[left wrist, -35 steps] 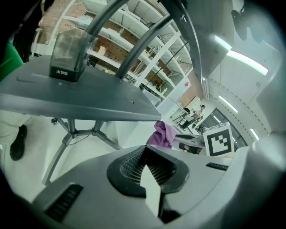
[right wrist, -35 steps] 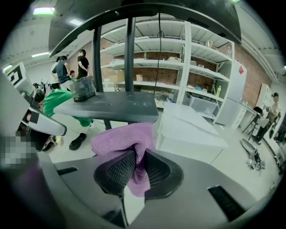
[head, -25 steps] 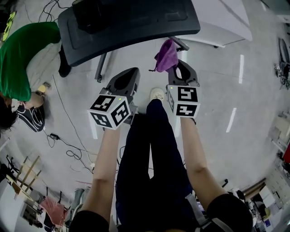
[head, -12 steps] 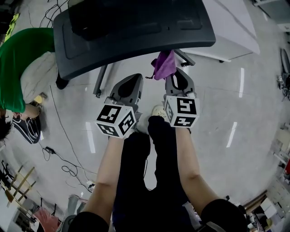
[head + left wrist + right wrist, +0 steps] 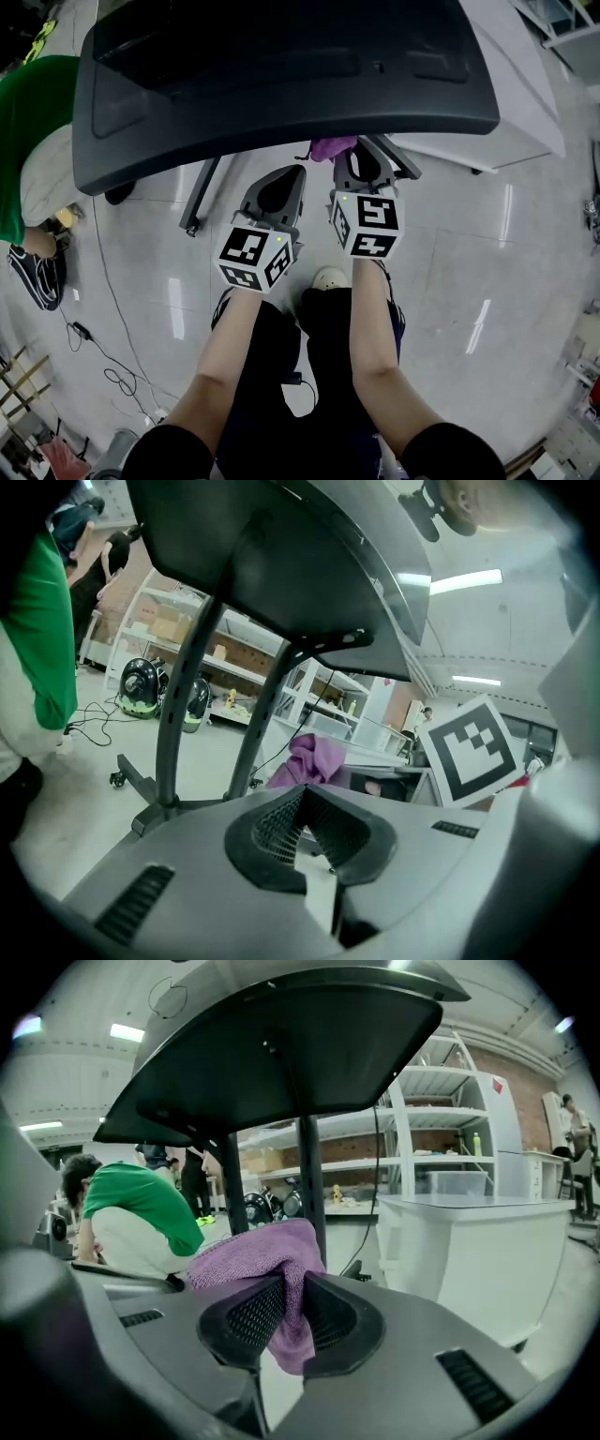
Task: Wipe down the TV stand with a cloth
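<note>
Head view: TV stand (image 5: 281, 84) got closer, right gripper (image 5: 361, 157) pinched the cloth (image 5: 330, 148), left gripper (image 5: 279, 183) closed empty; wiping looked next.

The bare left forearm (image 5: 223, 361) and bare right forearm (image 5: 373, 342) reach forward side by side, with the left one angled inward. The grey left claw (image 5: 284, 175) has its jaws closed together on nothing. The grey right claw (image 5: 289, 1283), level with it, pinches a fuzzy purple cloth (image 5: 251, 1255).

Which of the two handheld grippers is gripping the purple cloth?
The right gripper: its jaws pinch the purple cloth, while the left gripper holds nothing.
</note>
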Demonstrator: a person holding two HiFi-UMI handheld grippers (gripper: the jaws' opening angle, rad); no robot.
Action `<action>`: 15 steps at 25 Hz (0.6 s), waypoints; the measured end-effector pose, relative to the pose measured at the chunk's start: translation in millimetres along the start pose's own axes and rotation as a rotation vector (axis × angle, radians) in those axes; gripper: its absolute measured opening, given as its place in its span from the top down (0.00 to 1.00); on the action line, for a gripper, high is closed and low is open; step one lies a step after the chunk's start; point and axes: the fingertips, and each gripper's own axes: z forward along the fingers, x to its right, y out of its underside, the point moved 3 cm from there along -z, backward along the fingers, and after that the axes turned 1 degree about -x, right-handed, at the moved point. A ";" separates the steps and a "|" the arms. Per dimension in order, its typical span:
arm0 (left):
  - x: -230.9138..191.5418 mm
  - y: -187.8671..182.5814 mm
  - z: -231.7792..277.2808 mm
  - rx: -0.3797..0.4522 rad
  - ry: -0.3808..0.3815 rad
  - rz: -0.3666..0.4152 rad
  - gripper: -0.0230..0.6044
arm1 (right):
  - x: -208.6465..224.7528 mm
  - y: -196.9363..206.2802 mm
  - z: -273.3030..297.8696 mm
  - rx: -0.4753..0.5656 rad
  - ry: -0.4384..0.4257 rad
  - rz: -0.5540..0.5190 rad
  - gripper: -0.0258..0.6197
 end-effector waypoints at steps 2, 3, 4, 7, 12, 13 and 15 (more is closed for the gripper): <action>-4.5 8.8 13.9 0.010 0.002 0.005 0.95 | -0.3 -3.2 14.8 0.009 -0.041 -0.028 0.85; -8.4 12.9 20.6 0.013 0.007 0.005 0.95 | -1.0 -4.8 20.9 0.017 -0.061 -0.028 0.85; -13.5 16.8 27.3 0.016 0.013 0.004 0.95 | -2.3 -6.6 27.0 0.028 -0.081 -0.021 0.85; -31.4 30.1 43.7 0.030 0.021 -0.009 0.95 | -9.4 -10.0 43.7 0.051 -0.142 0.021 0.85; -54.2 52.2 53.0 0.045 0.033 -0.028 0.95 | -26.7 -30.6 51.5 0.095 -0.215 0.128 0.85; -58.5 54.9 52.0 0.055 0.028 -0.033 0.95 | -29.1 -33.6 51.9 0.105 -0.219 0.117 0.85; -67.4 60.2 47.8 0.078 0.014 -0.042 0.95 | -33.0 -31.2 54.3 0.089 -0.211 0.060 0.85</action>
